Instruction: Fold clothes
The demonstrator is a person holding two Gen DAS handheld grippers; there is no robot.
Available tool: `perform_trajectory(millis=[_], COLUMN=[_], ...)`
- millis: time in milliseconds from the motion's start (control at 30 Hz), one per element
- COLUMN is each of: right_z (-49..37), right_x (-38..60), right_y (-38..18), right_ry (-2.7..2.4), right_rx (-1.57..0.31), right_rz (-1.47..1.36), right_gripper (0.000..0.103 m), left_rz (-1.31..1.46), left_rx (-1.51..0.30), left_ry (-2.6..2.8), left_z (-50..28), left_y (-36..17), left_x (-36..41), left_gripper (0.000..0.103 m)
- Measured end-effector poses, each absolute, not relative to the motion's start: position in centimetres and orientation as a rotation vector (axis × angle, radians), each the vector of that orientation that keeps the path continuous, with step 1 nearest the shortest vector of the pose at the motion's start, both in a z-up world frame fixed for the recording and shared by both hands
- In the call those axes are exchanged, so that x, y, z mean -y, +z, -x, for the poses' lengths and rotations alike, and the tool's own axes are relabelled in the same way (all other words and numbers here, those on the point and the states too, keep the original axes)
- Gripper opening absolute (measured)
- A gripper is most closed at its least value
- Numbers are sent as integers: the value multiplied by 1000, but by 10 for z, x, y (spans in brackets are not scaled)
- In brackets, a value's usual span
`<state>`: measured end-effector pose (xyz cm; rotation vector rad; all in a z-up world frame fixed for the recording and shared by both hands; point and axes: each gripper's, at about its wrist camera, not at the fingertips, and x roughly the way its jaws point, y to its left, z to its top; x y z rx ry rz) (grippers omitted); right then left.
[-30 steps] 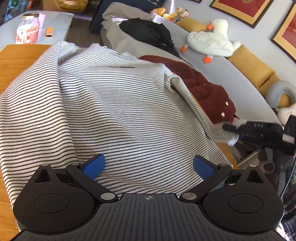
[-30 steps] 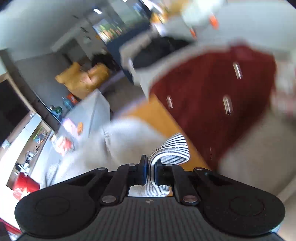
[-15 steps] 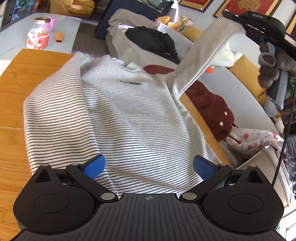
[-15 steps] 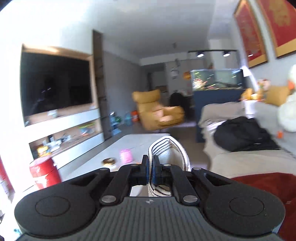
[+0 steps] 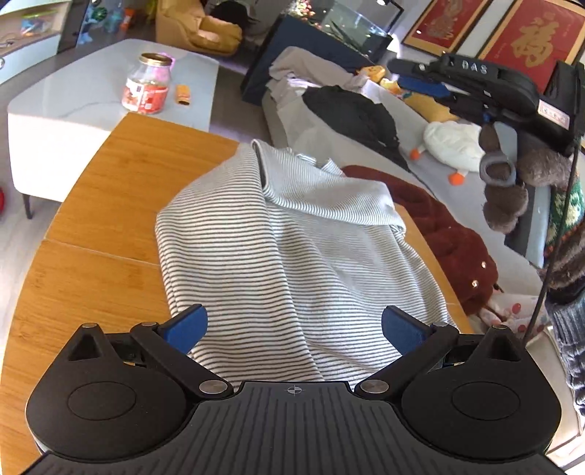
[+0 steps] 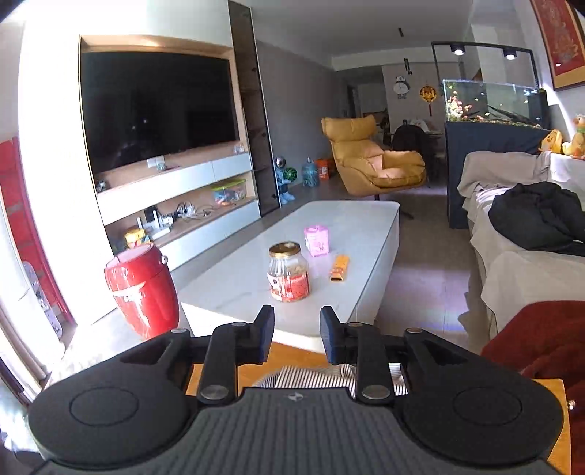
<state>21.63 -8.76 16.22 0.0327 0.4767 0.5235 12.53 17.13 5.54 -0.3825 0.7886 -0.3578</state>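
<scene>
grey-striped white top (image 5: 292,263), orange-brown table (image 5: 109,219)

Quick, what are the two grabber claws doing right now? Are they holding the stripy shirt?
Left gripper: open, holding nothing, above the striped shirt.
Right gripper: jaws opening, nothing between them; the shirt lies below.

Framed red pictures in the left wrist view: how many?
2, both on the wall at top right: the smaller framed picture left of the bigger one. More may hang out of frame.
</scene>
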Motion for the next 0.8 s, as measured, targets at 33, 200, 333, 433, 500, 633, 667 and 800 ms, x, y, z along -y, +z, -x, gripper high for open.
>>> perform_trajectory(millis=[33,200,333,433,500,633,667,800], right_z=[-208,-165,-136,-128,-129,-137,-139,-142], right_x=[90,96,76,66,60,55,53,33], right_y=[156,95,39,10,-3,-14,-15,20], right_ry=[535,721,778,756,726,648,642,680], right_rx=[-510,-926,-1203,-1344,-1388,-1352,-1333,-1100], right_rz=[-43,-401,-640,-764,-805,-798,-782,-514], right_gripper=[27,27,27,27,27,27,26,5], left_rz=[383,394,428,442,440,442,443,445], left_rx=[-778,-736,-711,-695,-688,-691,-693,-696], left_ry=[-345,-240,-194,-171,-161,-143,-140,-128], left_z=[-126,-135,-139,-138,-136,-133,-132,-132], left_y=[57,66,73,78,80,80,79,78], left_x=[-174,-192,-203,-209,-212,-215,-216,-219], left_gripper=[103,103,103,103,103,103,103,103])
